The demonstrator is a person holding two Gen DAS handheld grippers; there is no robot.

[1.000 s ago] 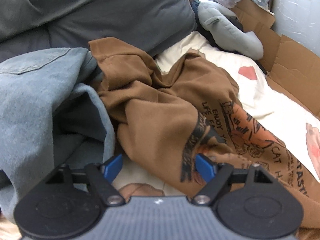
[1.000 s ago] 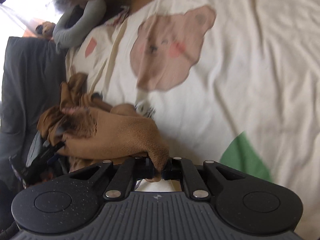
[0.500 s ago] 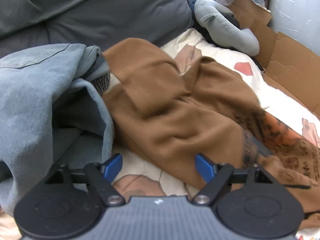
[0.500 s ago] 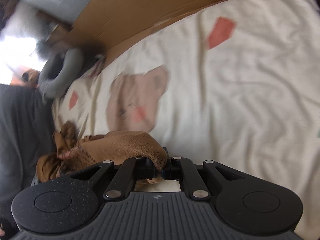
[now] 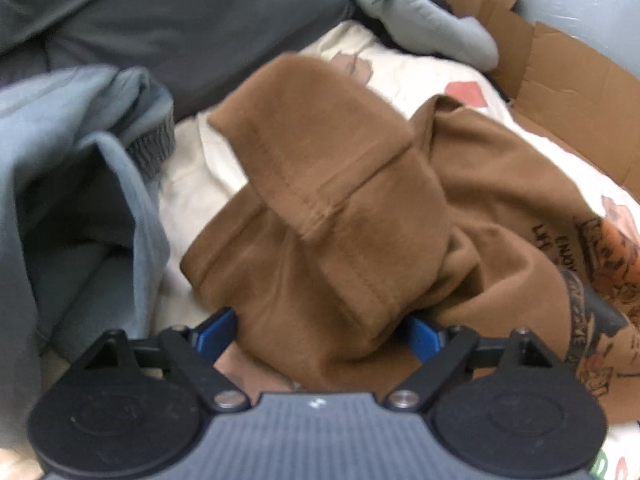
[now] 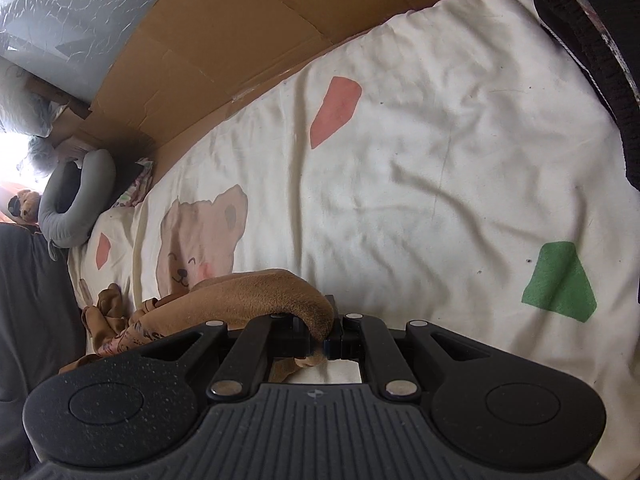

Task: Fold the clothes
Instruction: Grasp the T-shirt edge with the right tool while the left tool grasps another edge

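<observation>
shirt [image 5: 340,216] dragged nearer | between widening left gripper [image 5: 320,330] pads

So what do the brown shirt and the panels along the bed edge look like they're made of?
Brown shirt: looks like soft knit, probably cotton jersey, matte; it drapes in loose folds, shows a double-stitched hem and a printed graphic. It looks slightly fuzzy where the right tongs pinch it. Panels: corrugated cardboard, plain brown, with creases and cut flaps.
</observation>
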